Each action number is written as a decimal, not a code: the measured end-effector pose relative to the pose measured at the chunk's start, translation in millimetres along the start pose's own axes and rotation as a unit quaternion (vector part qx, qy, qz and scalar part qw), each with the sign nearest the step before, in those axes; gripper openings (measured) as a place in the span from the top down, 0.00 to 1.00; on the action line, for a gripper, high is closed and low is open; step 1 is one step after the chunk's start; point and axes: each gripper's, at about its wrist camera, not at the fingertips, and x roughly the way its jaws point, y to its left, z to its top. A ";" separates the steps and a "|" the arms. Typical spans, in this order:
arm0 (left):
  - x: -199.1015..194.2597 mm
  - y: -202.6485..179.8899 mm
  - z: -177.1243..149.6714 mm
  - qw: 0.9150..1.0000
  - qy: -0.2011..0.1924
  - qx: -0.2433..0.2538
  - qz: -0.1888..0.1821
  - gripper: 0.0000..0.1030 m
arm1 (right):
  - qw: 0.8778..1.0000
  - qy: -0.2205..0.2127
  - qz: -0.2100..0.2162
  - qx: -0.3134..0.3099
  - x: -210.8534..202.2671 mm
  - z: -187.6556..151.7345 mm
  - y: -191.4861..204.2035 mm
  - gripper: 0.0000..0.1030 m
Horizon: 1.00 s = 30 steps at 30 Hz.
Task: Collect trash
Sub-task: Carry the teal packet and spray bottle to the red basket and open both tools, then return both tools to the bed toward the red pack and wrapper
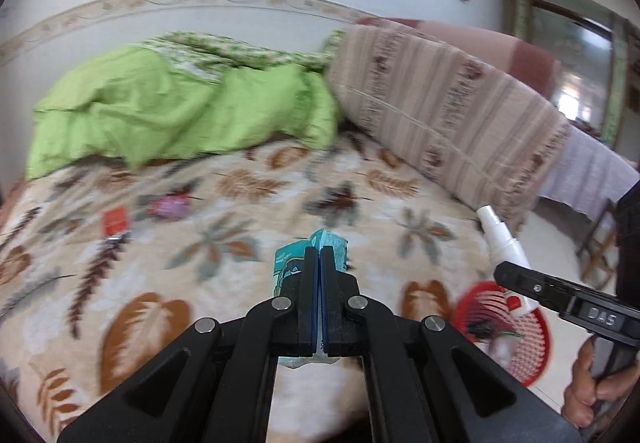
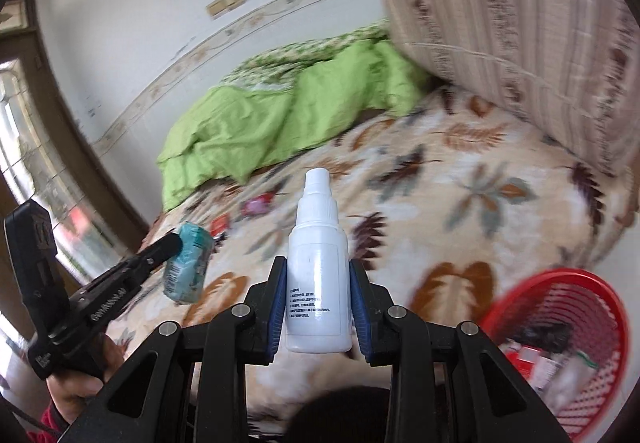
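My left gripper (image 1: 319,255) is shut on a crumpled teal wrapper (image 1: 289,261), held above the leaf-patterned bed. From the right wrist view the same teal wrapper (image 2: 188,267) hangs in the left gripper (image 2: 176,243) at the lower left. Between the blue pads of my right gripper (image 2: 318,267) stands a white spray bottle (image 2: 318,275), nozzle up, and the pads press its sides. That white bottle (image 1: 502,239) also shows at the right of the left wrist view. A red wrapper (image 1: 115,222) and a pink wrapper (image 1: 170,207) lie on the bedspread (image 1: 240,203).
A red mesh basket (image 2: 560,331) holding several bits of trash sits on the floor by the bed's near right corner; the same red basket (image 1: 516,331) shows beside the bed. A green quilt (image 1: 160,111) and a striped folded blanket (image 1: 440,115) lie at the back.
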 end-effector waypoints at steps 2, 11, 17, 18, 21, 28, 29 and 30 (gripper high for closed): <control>10.8 -21.4 0.4 0.999 0.016 0.001 -0.049 0.99 | 0.999 -0.005 -0.030 0.029 -20.3 -3.9 -32.6 0.69; 72.9 -135.9 -10.6 0.958 0.133 0.009 -0.253 0.99 | 0.986 -0.016 -0.114 0.120 -76.6 -20.0 -130.7 0.69; 104.0 -182.3 -29.1 0.938 0.192 0.016 -0.287 0.86 | 0.979 0.005 -0.132 0.156 -80.4 -32.6 -168.4 0.65; 108.1 -184.7 -31.8 0.936 0.199 0.011 -0.289 0.75 | 0.978 0.009 -0.135 0.161 -80.6 -34.5 -172.9 0.62; 107.8 -180.2 -33.8 0.941 0.196 0.006 -0.276 0.65 | 0.977 0.002 -0.138 0.165 -85.4 -36.2 -178.9 0.58; 92.3 -124.2 -15.0 0.963 0.157 -0.014 -0.217 0.58 | 0.983 0.000 -0.113 0.142 -72.7 -21.7 -164.0 0.58; 89.6 -112.9 -12.3 0.967 0.150 -0.019 -0.206 0.58 | 0.985 0.003 -0.108 0.137 -68.4 -19.3 -160.0 0.58; 86.6 -101.6 -9.8 0.970 0.144 -0.023 -0.195 0.58 | 0.986 0.008 -0.100 0.130 -61.0 -15.1 -153.4 0.58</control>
